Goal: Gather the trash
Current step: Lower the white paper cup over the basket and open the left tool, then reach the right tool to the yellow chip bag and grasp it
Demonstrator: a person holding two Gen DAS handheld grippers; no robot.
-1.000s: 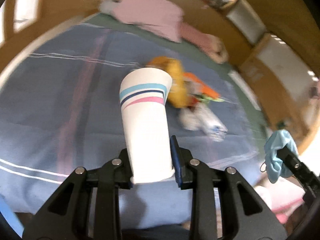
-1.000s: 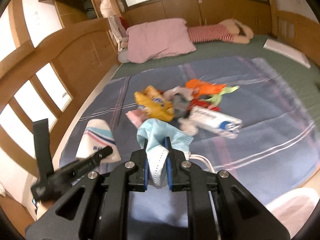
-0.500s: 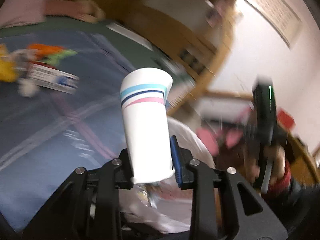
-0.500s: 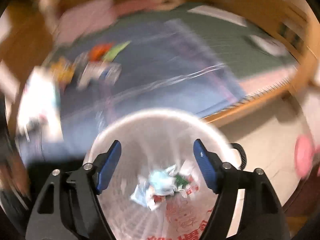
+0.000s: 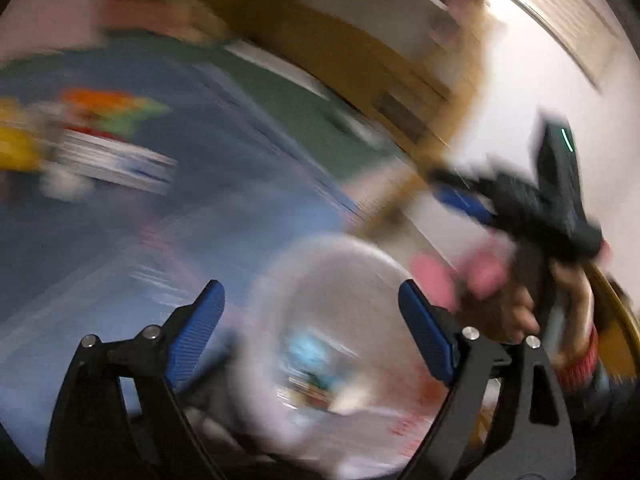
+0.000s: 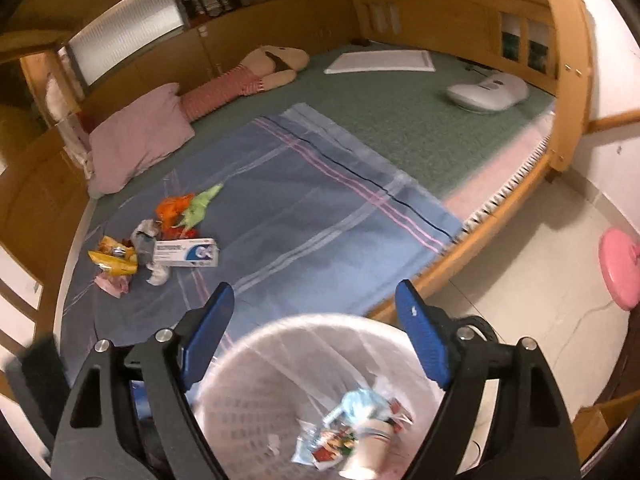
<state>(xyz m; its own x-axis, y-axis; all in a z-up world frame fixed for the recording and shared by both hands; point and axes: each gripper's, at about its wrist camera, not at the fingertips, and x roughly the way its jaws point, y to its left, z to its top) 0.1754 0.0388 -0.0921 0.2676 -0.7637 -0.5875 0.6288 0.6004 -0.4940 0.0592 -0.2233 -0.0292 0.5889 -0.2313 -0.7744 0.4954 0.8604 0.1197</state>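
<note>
Hovering with jaws spread and holding nothing, the left gripper (image 5: 310, 308) and the right gripper (image 6: 316, 312) both hang over the white bin (image 6: 256, 340), which stands on the floor just beside the bed's wooden edge (image 6: 436, 276). Left of it on the blue blanket (image 6: 304, 208), one cluster of trash (image 6: 160, 240) lies near the far side, well apart from the bin. Only the sharp right view shows discarded wrappers (image 6: 352, 428) inside; the left view is motion-blurred. One pink stool (image 6: 620, 272) stands far right.
</note>
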